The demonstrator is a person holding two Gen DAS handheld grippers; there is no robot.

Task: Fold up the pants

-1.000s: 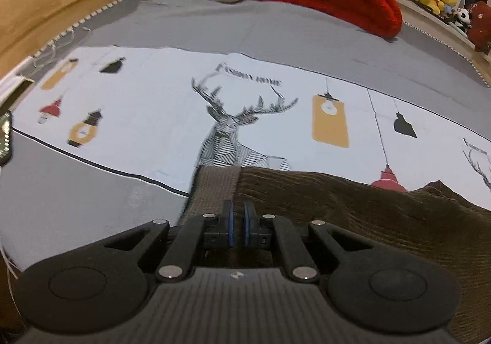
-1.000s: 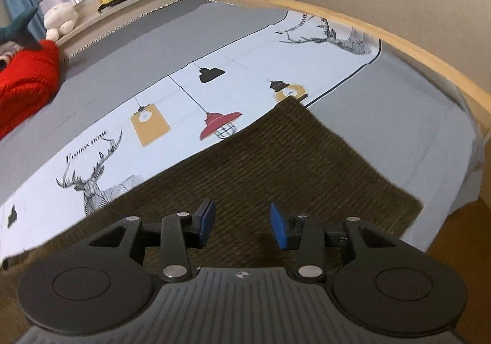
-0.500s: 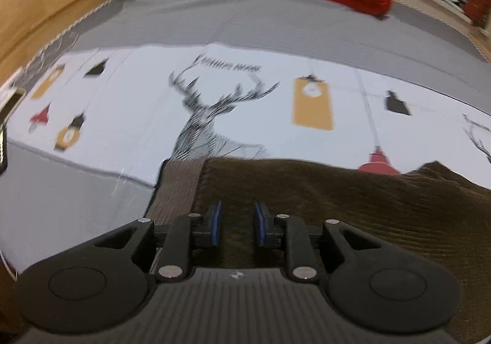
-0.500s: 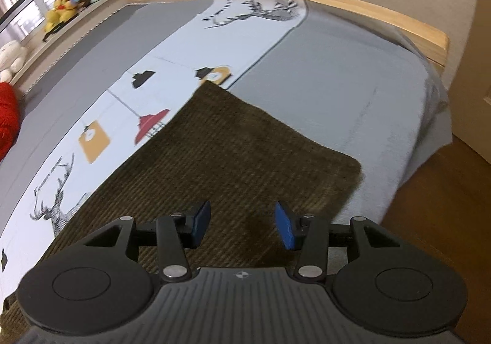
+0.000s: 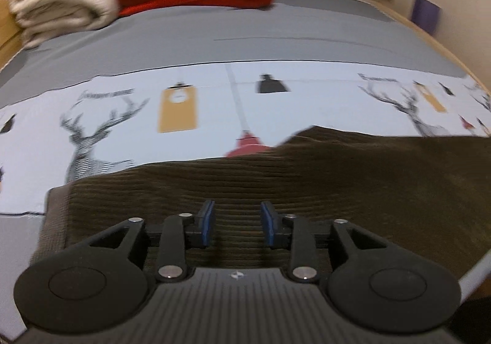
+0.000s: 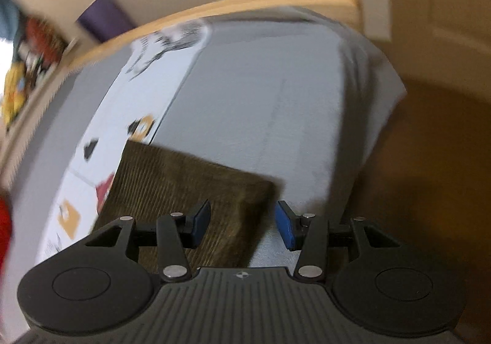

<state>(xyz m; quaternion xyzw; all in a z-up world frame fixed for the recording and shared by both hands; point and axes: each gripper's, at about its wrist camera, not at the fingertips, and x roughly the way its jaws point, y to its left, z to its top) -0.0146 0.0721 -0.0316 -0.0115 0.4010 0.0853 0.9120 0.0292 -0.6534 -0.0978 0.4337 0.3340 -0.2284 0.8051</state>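
While spread flat on the bed [image 5: 245, 37], brown pants [image 5: 307, 184] under left gripper [image 5: 236, 223], jaws opening, nothing clasped; hem corner under right gripper [image 6: 242, 221], likewise released.

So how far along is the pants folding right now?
The brown corduroy pants lie flat on the bed, seemingly doubled lengthwise. Nothing is held: the left gripper hovers above the fabric, jaws opening; the right gripper, jaws apart, hangs over the leg end. Shorter folds look left.
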